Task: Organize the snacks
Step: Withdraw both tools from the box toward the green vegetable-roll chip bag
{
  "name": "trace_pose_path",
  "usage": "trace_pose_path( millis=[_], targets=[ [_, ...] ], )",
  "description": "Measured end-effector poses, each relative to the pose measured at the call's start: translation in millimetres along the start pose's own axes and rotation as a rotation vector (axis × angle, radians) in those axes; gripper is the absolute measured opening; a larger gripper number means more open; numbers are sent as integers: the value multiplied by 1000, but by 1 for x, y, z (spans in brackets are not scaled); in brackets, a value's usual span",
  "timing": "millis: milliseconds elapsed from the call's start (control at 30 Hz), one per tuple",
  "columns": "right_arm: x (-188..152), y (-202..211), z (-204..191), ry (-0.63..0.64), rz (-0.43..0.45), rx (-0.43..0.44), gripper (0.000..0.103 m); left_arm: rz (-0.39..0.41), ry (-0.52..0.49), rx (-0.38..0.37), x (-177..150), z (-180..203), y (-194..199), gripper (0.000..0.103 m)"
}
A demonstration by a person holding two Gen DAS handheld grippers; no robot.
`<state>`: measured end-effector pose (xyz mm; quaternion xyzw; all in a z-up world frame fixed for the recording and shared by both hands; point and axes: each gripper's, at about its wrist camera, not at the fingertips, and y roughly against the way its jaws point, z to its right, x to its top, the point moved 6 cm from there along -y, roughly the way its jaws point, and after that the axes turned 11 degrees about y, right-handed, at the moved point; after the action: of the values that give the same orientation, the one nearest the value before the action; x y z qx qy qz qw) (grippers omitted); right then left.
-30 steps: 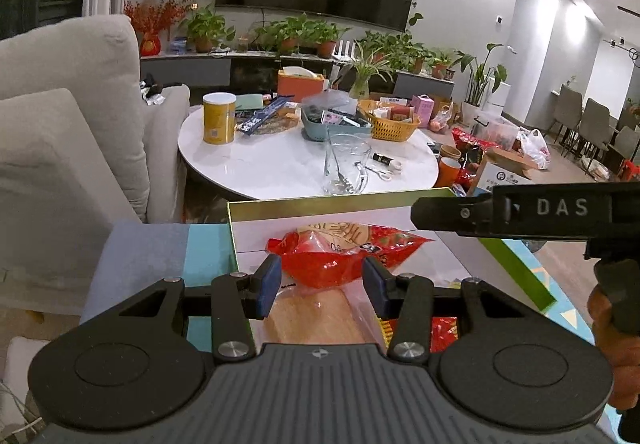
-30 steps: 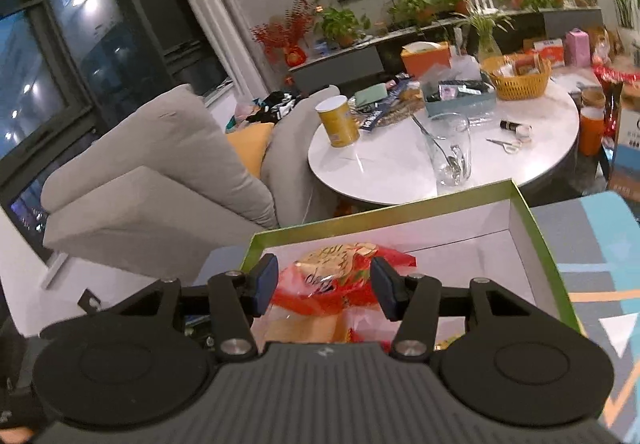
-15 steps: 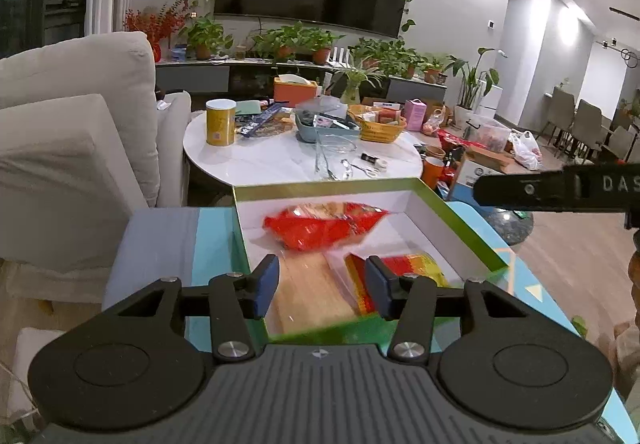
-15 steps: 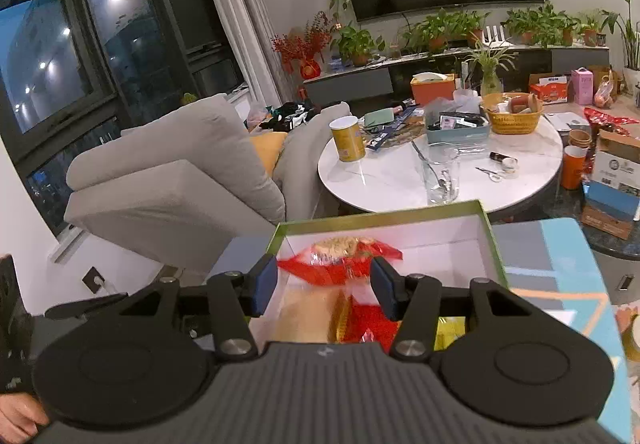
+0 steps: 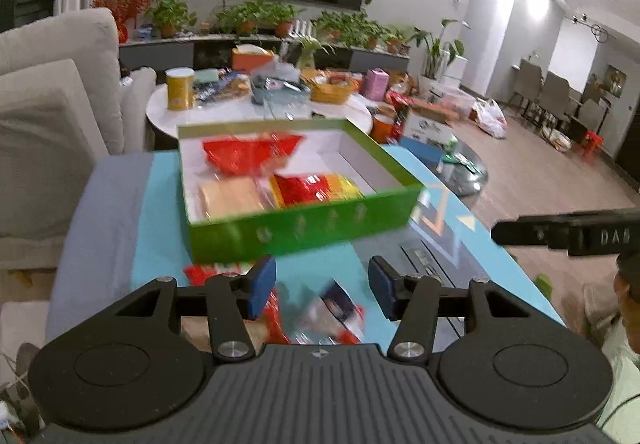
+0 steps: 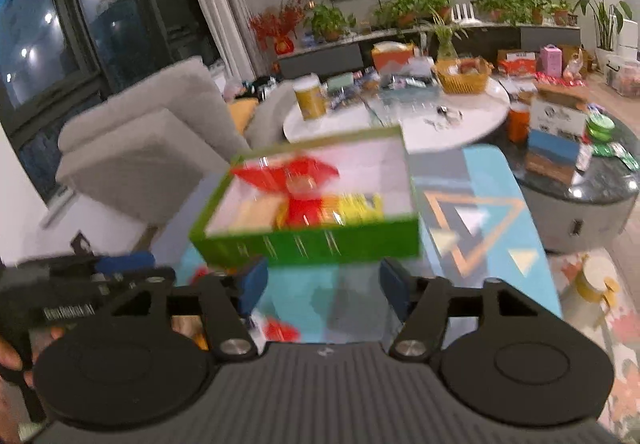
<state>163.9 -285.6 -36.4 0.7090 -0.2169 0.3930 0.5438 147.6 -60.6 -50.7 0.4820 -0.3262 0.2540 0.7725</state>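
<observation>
While both views are motion-blurred, the layout reads OK: grey sofa (image 5: 48, 104) at far left, then the green box (image 5: 296, 228) w/ white inside, sitting on the blue patterned tabletop (image 5: 160, 228). Box holds a red snack bag (image 5: 248, 152) at the back, a tan pack (image 5: 228, 196) front-left and a red-yellow pack (image 5: 316, 184) beside it. Left gripper (image 5: 322, 286) – jaws partway apart, just been opening, nothing between them; loose snack packs (image 5: 328, 316) lie below. Right gripper (image 6: 324, 290) – jaws wide, just opened, empty, near the box's front wall.
</observation>
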Motion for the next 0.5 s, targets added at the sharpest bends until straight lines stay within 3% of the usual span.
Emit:
trace_pose_path(
  millis=[100, 500],
  targets=[
    [-27, 8, 7, 3, -46, -5, 62, -29, -5, 3, -19, 11, 5, 57],
    [-106, 32, 28, -44, -126, -26, 62, -124, -64, -18, -78, 62, 21, 60]
  ],
)
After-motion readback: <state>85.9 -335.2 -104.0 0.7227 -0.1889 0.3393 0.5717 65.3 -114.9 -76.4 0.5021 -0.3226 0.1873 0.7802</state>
